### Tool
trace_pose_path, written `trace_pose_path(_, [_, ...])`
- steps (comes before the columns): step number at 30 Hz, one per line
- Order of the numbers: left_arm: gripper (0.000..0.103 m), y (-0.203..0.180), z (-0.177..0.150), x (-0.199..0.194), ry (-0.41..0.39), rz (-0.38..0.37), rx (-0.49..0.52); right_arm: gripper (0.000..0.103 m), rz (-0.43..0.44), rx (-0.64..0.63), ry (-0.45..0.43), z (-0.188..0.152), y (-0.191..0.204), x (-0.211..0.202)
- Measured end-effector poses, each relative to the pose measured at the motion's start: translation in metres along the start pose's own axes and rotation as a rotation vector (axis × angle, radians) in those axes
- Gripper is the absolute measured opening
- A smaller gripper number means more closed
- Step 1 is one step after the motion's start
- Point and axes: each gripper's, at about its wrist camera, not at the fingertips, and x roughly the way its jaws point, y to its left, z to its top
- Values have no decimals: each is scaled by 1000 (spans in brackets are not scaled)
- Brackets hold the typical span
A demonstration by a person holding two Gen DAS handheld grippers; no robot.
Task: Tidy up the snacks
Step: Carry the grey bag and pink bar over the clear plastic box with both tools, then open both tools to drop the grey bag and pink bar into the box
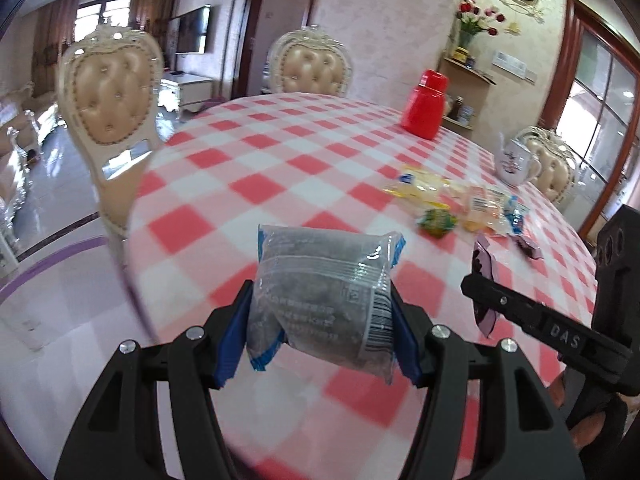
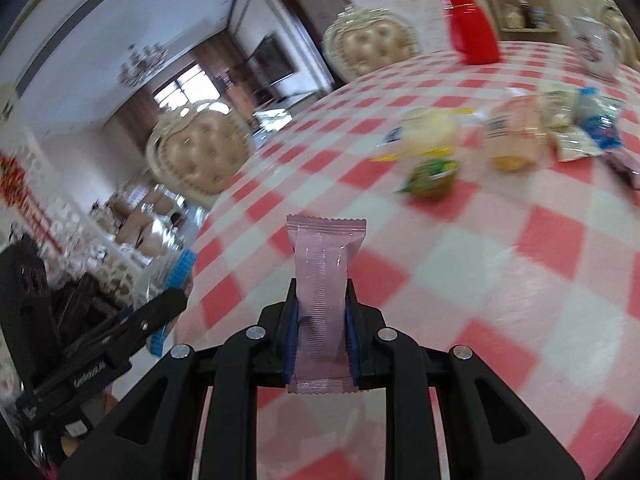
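Gripping clear packet (image 1: 320,292), pink wrapper (image 2: 323,304)

The only lettering that reads clearly is "DAS", in raised capitals on the black finger of the right gripper (image 1: 486,304) where it crosses the right edge of the left wrist view. The clear packet with blue ends (image 1: 320,300) carries a barcode along its right side and rows of small print across its face, but the print is too small and soft to make out. In the right wrist view, the black finger of the left gripper (image 2: 132,320) bears a short embossed word, too blurred to read. The pink wrapper (image 2: 322,308) shows no legible print.
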Motion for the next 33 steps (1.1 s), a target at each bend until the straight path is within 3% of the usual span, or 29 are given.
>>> trace_pose_path(14, [62, 103, -8, -30, 27, 128, -60, 20, 126, -267, 144, -43, 137, 38])
trace_pose_path(23, [64, 161, -8, -38, 95, 263, -39, 22, 194, -456, 274, -91, 208, 65])
trace_pose_path(26, [69, 172, -6, -45, 101, 298, -39, 28, 225, -509, 310, -105, 220, 69])
trace_pose_path(27, [77, 175, -4, -49, 95, 308, -48, 31, 238, -518, 316, -106, 221, 69])
trace_pose_path(29, [80, 178, 1, -62, 51, 356, -68, 50, 242, -511, 306, -105, 221, 66])
trace_pose_path(33, [95, 164, 10, -81, -36, 386, -78, 52, 238, -452, 244, -88, 200, 48])
